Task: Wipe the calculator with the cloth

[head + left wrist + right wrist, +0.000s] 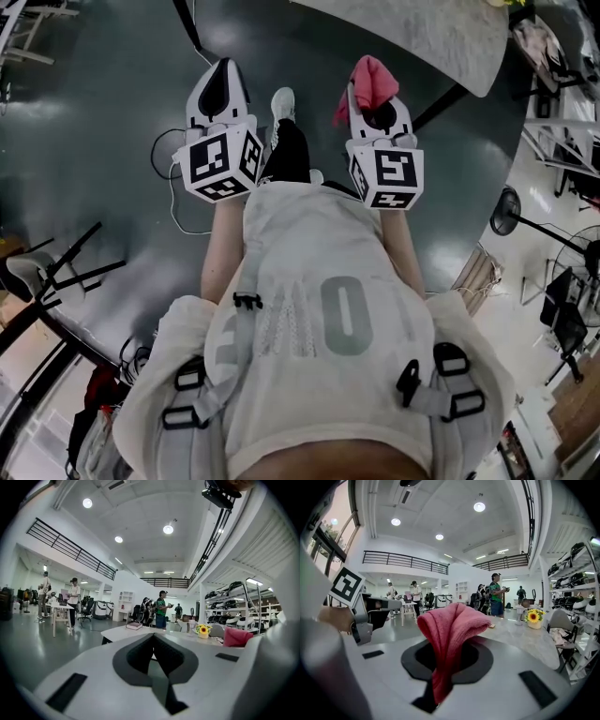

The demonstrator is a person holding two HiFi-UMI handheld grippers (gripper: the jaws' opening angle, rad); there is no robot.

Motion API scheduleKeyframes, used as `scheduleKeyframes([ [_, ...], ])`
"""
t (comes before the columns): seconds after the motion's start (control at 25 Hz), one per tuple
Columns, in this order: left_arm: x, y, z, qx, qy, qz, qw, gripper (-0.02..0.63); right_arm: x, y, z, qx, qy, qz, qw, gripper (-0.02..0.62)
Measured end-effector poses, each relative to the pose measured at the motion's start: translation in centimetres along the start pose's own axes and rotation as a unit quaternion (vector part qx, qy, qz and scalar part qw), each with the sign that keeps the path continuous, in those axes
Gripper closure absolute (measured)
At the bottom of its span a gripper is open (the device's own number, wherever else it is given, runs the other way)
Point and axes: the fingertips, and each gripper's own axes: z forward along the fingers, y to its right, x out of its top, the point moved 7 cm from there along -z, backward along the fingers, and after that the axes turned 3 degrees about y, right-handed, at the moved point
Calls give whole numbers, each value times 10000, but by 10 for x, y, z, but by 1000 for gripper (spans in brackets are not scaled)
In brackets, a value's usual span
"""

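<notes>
My right gripper (374,101) is shut on a pink-red cloth (369,81), which bunches up over its fingertips and hangs down between the jaws (451,634). My left gripper (223,75) is shut with nothing in it; its dark pads meet in the left gripper view (153,638). Both grippers are held side by side in front of the person, just short of a grey marble-top table (441,37). The cloth (236,637) also shows at the right of the left gripper view. I cannot make out a calculator in any view.
A sunflower pot (534,618) and a book-like object (134,626) sit on the table (525,641). A white cable (173,202) lies on the dark floor, with a black chair frame (56,281) at left and a fan (511,211) at right. People stand far off.
</notes>
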Motion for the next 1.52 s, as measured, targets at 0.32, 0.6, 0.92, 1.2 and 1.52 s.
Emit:
scheduleKeyframes([
  [0.32,4,-20,96,63,305,-133,9994,586,11,37,83,-41,39,-212,9998,541],
  [0.6,28,-57,232,-229,282,-261,9990,586,55,77,200,-309,-4,-151,9994,541],
  [0.92,57,-75,412,-1081,194,-252,9936,586,117,138,341,-808,-23,67,9967,540],
  [1.2,63,-65,503,-1549,79,-203,9877,586,142,167,416,-928,28,181,9955,540],
  [1.52,53,-49,529,-1436,-27,-78,9896,586,136,197,436,-854,-104,245,9960,540],
])
